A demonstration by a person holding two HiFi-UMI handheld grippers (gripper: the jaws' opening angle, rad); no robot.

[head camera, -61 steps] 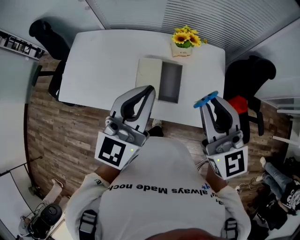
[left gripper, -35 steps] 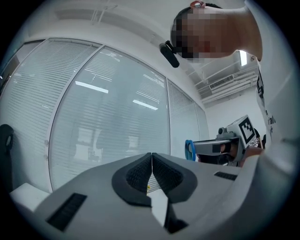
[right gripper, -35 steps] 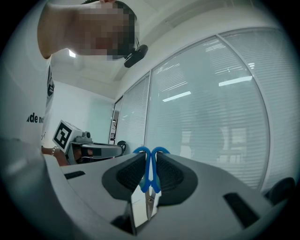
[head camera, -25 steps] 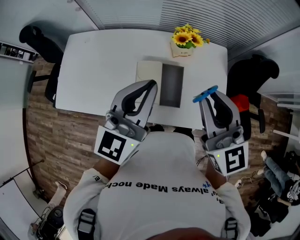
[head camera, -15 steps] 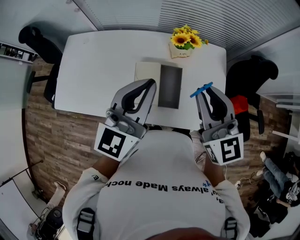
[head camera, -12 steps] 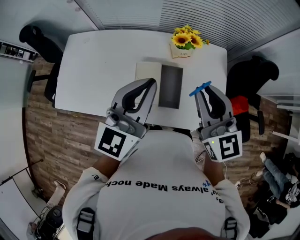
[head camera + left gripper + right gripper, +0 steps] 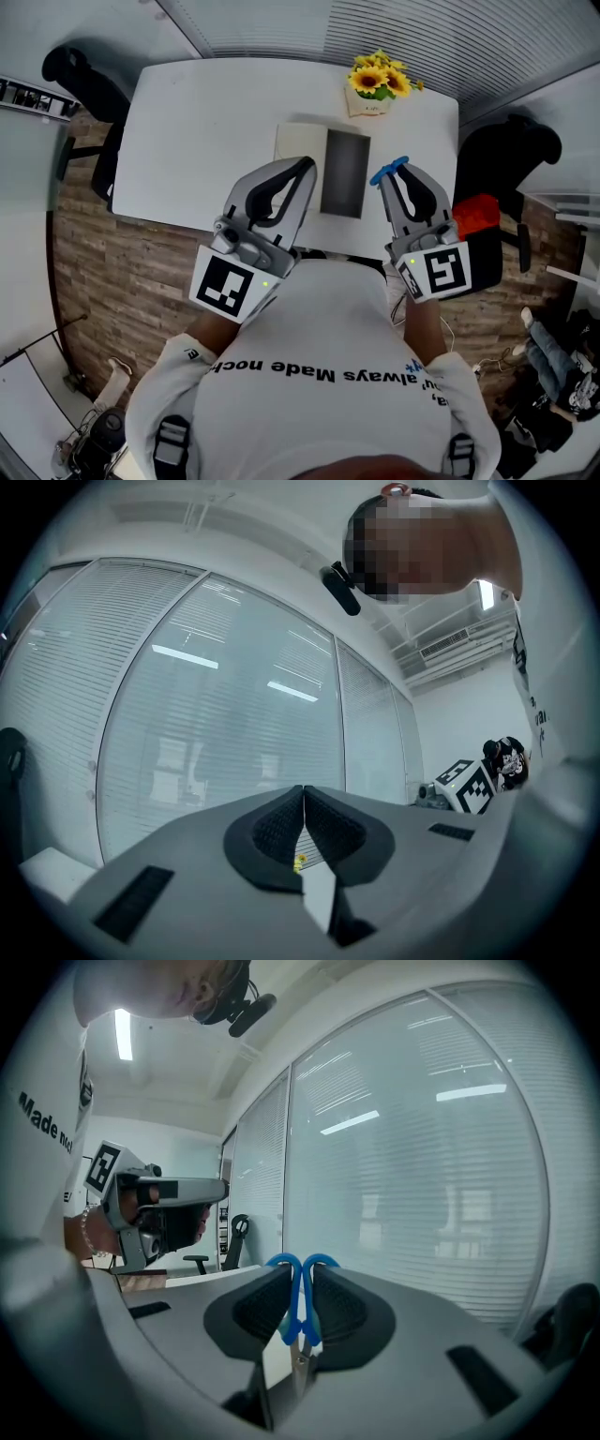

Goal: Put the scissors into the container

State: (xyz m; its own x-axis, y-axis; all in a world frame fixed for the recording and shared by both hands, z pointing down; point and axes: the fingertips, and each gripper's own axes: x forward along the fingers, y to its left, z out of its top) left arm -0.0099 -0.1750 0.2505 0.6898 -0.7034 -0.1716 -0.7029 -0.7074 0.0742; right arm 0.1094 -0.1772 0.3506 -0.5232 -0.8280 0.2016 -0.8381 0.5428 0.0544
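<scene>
Right tongs: the right tongs [image 7: 300, 1290] are clamped tight on the scissors [image 7: 300, 1267]. The blue handle loops poke out past the tips, and the metal blades run back between the pads.
Scissors: the scissors [image 7: 388, 171] are held in the air and are not in the container. From the head view they sit at the tip of the right tongs [image 7: 393, 180], over the bench's near edge and just right of the container.
Left tongs: the left tongs [image 7: 303, 810] are pressed fully together with nothing between the pads. In the head view the left tongs [image 7: 304, 172] are raised over the near edge, by the container's near-left corner.
Container: the container [image 7: 345, 174] lies open and dark grey inside, with a cream lid [image 7: 300, 143] lying flat against its left side. It sits a little right of the bench's middle, reaching toward the near edge.
Bench: the white bench [image 7: 206, 131] has rounded corners and stands on a wood-plank floor [image 7: 122, 281].
Sunflowers: the sunflowers [image 7: 380, 81] stand in a small pot at the far edge toward the far right corner, beyond the container and apart from it.
Chairs: one black chair [image 7: 80, 67] stands off the far left corner and another black chair [image 7: 511, 150] stands at the right edge.
</scene>
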